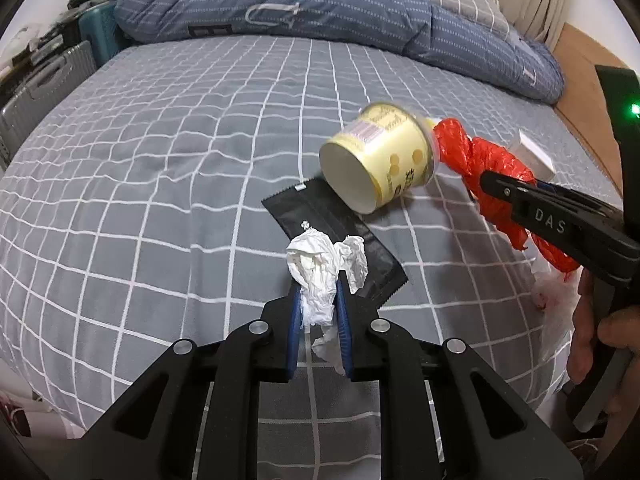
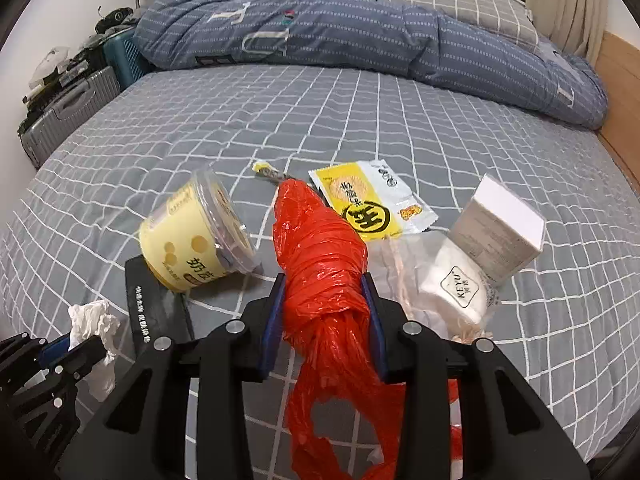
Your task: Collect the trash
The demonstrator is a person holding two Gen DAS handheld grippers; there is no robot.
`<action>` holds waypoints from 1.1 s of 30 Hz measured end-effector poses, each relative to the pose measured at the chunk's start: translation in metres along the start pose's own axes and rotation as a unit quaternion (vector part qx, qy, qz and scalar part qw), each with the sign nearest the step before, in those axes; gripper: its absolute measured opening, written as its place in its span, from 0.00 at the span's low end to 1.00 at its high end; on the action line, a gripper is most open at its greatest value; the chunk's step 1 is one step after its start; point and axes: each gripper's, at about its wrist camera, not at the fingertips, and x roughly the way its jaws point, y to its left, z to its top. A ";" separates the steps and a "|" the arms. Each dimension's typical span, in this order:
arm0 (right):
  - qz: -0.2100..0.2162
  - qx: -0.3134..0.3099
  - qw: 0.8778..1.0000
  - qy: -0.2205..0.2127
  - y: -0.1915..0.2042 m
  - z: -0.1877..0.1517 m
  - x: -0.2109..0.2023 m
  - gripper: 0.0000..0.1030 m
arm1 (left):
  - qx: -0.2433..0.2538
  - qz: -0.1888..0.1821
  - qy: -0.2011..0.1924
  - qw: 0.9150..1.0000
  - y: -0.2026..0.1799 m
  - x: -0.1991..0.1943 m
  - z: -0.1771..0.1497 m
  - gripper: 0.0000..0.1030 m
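My left gripper (image 1: 318,286) is shut on a crumpled white tissue (image 1: 320,268), held over a black sachet (image 1: 332,236) on the bed. My right gripper (image 2: 323,280) is shut on a twisted red plastic bag (image 2: 320,264), which hangs down between the fingers. A yellow cup (image 2: 196,236) lies on its side left of the red bag; it also shows in the left wrist view (image 1: 380,156). A yellow and white snack wrapper (image 2: 368,200), a white box (image 2: 500,228) and a clear packet holding a white pad (image 2: 456,284) lie to the right.
The trash lies on a grey checked bedsheet (image 2: 280,120). A rolled blue duvet (image 2: 360,36) runs along the back. Suitcases (image 2: 68,112) stand beyond the bed's left edge. A wooden headboard (image 2: 620,76) is at the right.
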 end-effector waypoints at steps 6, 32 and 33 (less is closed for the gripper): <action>0.001 -0.001 1.000 -0.016 0.002 0.002 -0.017 0.33 | 0.000 0.000 -0.014 1.000 -0.003 -0.008 0.004 0.14; -0.003 0.000 0.999 -0.053 0.003 -0.031 -0.086 0.33 | 0.008 0.005 -0.039 0.999 -0.015 -0.045 -0.015 0.14; -0.004 0.000 0.999 -0.054 0.003 -0.032 -0.089 0.33 | 0.008 0.004 -0.039 0.999 -0.015 -0.046 -0.018 0.14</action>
